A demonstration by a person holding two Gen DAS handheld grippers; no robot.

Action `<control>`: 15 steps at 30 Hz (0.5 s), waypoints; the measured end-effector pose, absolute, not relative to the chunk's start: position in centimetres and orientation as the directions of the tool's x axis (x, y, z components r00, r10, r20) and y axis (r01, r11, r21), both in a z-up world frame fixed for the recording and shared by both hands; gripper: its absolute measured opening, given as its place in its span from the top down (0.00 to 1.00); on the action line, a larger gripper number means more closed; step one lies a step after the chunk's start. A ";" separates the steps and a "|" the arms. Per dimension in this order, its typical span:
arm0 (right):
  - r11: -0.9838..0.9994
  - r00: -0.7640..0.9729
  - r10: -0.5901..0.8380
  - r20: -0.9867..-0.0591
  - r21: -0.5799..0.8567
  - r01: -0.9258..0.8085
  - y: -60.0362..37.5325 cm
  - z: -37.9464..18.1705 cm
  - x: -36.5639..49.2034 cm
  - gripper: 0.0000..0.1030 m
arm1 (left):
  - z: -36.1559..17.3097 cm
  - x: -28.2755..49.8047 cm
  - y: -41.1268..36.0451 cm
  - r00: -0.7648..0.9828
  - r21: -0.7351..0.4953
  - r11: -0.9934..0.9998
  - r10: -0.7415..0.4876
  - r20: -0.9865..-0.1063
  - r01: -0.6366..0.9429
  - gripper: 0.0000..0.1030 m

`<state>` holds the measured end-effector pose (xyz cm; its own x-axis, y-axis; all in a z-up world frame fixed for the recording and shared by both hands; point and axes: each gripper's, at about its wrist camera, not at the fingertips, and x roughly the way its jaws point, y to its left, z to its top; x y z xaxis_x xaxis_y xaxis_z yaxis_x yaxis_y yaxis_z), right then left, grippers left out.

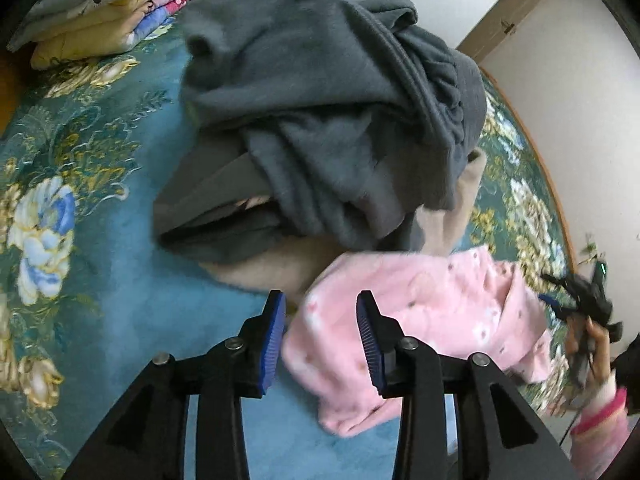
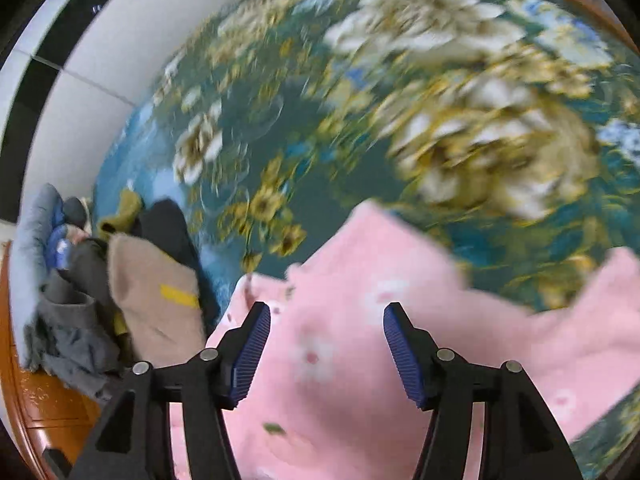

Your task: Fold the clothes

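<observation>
Right now the left gripper (image 1: 321, 312) is hovering with its jaws spread apart and nothing between the blue ribbed pads (image 1: 276, 340), low in the middle of the left wrist frame, just above the edge of a pink fleece garment (image 1: 420, 328) with small pale flower prints. That garment is lying crumpled on a teal floral bedspread (image 1: 80, 160), filling the lower right of the frame, and it is touching a heap of clothes above it: a dark grey fleece piece (image 1: 320, 100) is sitting on top, with a beige fuzzy piece (image 1: 272, 272) peeking out underneath. In the upper left of that frame, a stack of folded quilts (image 1: 108, 12) is resting on the bedspread. At the right edge, a hand (image 1: 592, 352) in a pink cuff is holding the other tool, though it is blurred. In the right wrist frame, the right gripper (image 2: 327, 320) is also standing wide open and empty, poised over the pink fleece garment (image 2: 340, 380), which is spreading across the bottom of the frame. Much of this view is smeared by motion. At the lower left, the beige fuzzy piece (image 2: 156, 300) is showing a small yellow tag (image 2: 179, 295); any writing on it cannot be read. No brand names or lettering are legible in either view.
</observation>
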<state>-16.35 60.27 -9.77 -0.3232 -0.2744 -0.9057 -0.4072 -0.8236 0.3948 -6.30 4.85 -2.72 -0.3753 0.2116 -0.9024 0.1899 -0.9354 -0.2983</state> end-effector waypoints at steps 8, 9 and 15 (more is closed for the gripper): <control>-0.918 -0.157 -0.083 -0.984 0.137 -0.373 55.8 -13.1 -19.0 0.43 | -3.8 -3.4 2.4 -0.333 -0.274 -0.928 0.182 -0.925 0.254 0.62; -0.914 -0.151 -0.080 -0.985 0.133 -0.382 56.2 -13.0 -18.6 0.47 | -4.1 -3.3 2.3 -0.329 -0.277 -0.925 0.185 -0.926 0.259 0.62; -0.879 -0.212 -0.142 -0.967 0.222 -0.423 59.1 -9.8 -15.2 0.93 | -5.3 -4.0 3.7 -0.311 -0.322 -0.922 0.247 -0.918 0.216 0.62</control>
<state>-15.20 59.15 -9.82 -0.2117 -0.1420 -0.9670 -0.4232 -0.8785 0.2217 -3.97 3.71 -5.34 -0.3109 0.2474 -0.9177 0.2164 -0.9218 -0.3218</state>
